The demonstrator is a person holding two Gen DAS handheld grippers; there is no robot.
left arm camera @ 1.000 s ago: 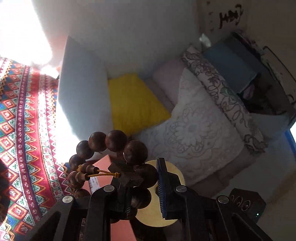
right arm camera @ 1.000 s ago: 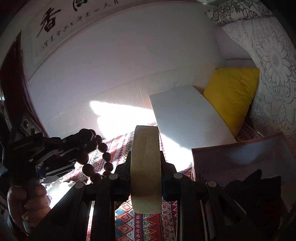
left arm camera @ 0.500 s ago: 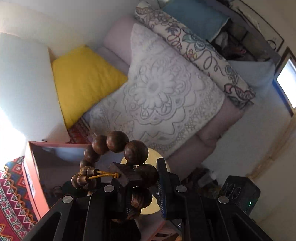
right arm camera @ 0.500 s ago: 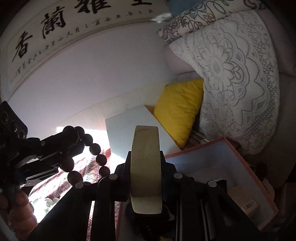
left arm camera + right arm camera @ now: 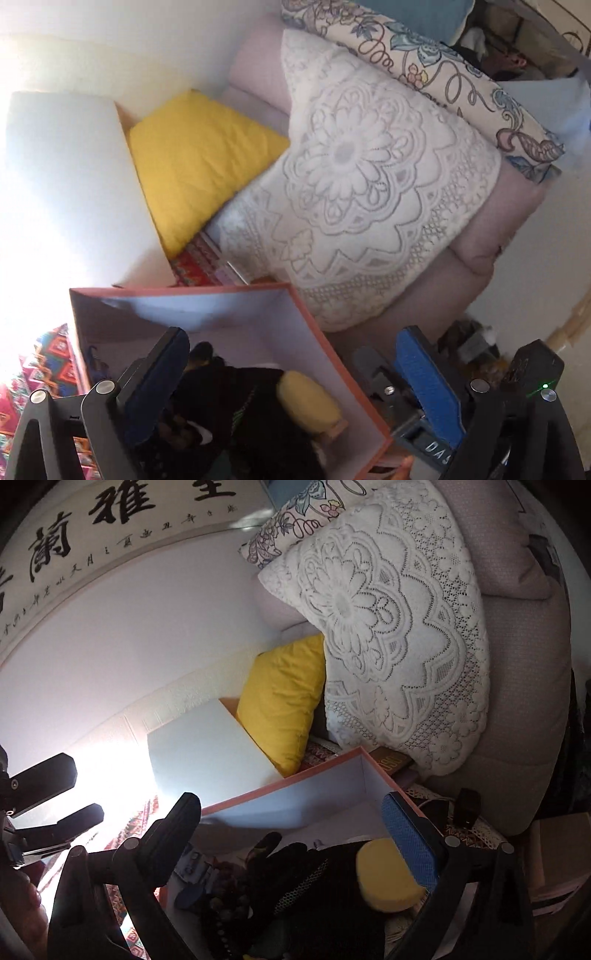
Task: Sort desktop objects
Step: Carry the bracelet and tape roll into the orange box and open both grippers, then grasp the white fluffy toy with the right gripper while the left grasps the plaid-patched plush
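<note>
Both tongs spread wide, nothing between the fingers of either. Left tongs [image 5: 291,373] hanging over the pink-rimmed box [image 5: 321,338], fingers straddling its near-right corner: dark left finger over the inside, blue-padded right finger out past the rim. Right tongs [image 5: 295,827] over the same box [image 5: 280,786], blue pad sitting right at the box's right wall.

Down in the box, under and between the fingers: roll of yellowish masking tape [image 5: 386,880] lying just left of the right tongs' blue pad, also visible from the left wrist camera [image 5: 308,400] between that pair of fingers. Black mesh glove [image 5: 295,871] sprawled in the middle, touching the tape. String of dark wooden beads [image 5: 225,893] lower left of the glove, mostly in shadow, hard to make out. Something bluish beside it, can't tell what.

Beyond the tongs: white foam block [image 5: 207,749] just behind the box, yellow cushion [image 5: 284,698] to its right, white lace cushion [image 5: 399,635] further right against a pinkish sofa [image 5: 517,664]. Patterned red cloth [image 5: 48,354] on the tabletop, left of the left tongs. Calligraphy scroll [image 5: 110,520] up on the wall.
</note>
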